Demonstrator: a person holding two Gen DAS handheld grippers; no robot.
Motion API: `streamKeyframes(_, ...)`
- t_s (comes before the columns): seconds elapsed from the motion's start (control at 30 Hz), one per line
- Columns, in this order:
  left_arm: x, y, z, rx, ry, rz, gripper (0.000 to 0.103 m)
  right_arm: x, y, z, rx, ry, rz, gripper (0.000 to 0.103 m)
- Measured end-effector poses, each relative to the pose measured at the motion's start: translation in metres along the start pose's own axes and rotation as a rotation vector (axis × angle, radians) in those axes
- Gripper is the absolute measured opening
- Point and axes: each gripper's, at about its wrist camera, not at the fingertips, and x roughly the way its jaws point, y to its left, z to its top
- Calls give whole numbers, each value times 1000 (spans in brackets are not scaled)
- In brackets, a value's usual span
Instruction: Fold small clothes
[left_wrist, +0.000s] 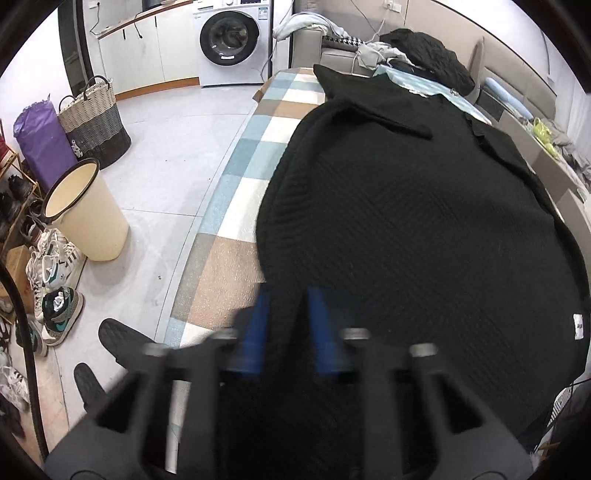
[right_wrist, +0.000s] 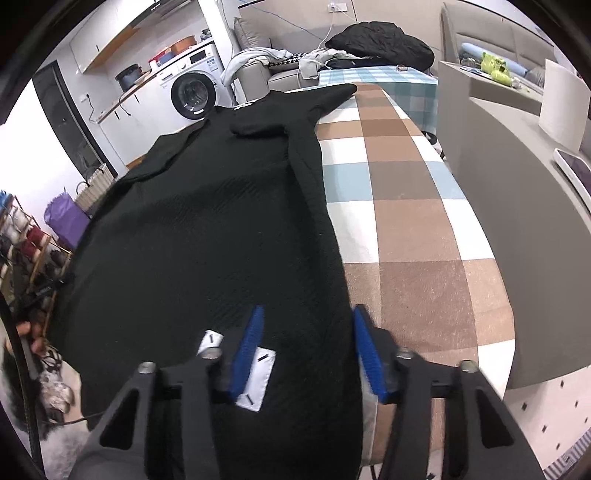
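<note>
A black knitted garment (left_wrist: 424, 236) lies spread along the checked board (left_wrist: 258, 122), sleeves pointing to the far end. My left gripper (left_wrist: 291, 295) is over its near left hem, blurred, blue pads a small gap apart with black fabric between them. In the right wrist view the same garment (right_wrist: 207, 221) covers the left half of the checked board (right_wrist: 399, 206). My right gripper (right_wrist: 308, 314) is open over the near right hem, its pads straddling the garment's edge. White labels (right_wrist: 258, 376) show on the cloth by its left finger.
Left of the board are a cream bin (left_wrist: 88, 210), a woven basket (left_wrist: 96, 118), a purple bag (left_wrist: 40, 147) and shoes (left_wrist: 55, 280). A washing machine (left_wrist: 231, 37) stands at the back. A black jacket (right_wrist: 380, 40) lies past the far end. A grey counter (right_wrist: 517, 166) runs along the right.
</note>
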Motion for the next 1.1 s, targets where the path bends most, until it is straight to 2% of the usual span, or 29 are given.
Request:
streamKeyframes(0.03, -1, 1, 0, -7, -7, -9, 7, 1, 1, 0, -10, -3, -9, 25)
streamKeyframes(0.07, -2, 2, 1, -11, -14, -9, 6, 3, 3, 0, -29, -7, -25, 21)
streamKeyframes(0.1, -4, 2, 2, -15, -25, -11, 6, 3, 4, 0, -46, -13, -39, 10)
streamKeyframes(0.13, -7, 2, 2, -17, -35, -16, 6, 3, 5, 0, -56, -19, -42, 6)
streamKeyframes(0.27, -28, 4, 0, -29, -104, -27, 6, -17, 2, 2, -41, -108, -3, 4)
streamKeyframes(0.47, -61, 7, -9, -58, -161, -84, 5, -43, -13, -5, 33, -162, 59, 4)
streamKeyframes(0.6, -74, 11, -3, -81, -201, -117, 5, -58, -17, -1, 77, -226, 131, 4)
streamKeyframes(0.7, -79, 13, 12, -89, -240, -132, 5, -63, -17, 15, 94, -280, 165, 4)
streamKeyframes(0.83, -79, 15, 40, -90, -296, -130, 5, -61, -18, 44, 113, -337, 169, 4)
streamKeyframes(0.97, -60, 20, 79, -113, -311, -143, 5, -46, -20, 78, 151, -340, 108, 4)
streamKeyframes(1.1, -24, 18, 116, -118, -284, -141, 5, -14, -24, 116, 197, -309, 53, 4)
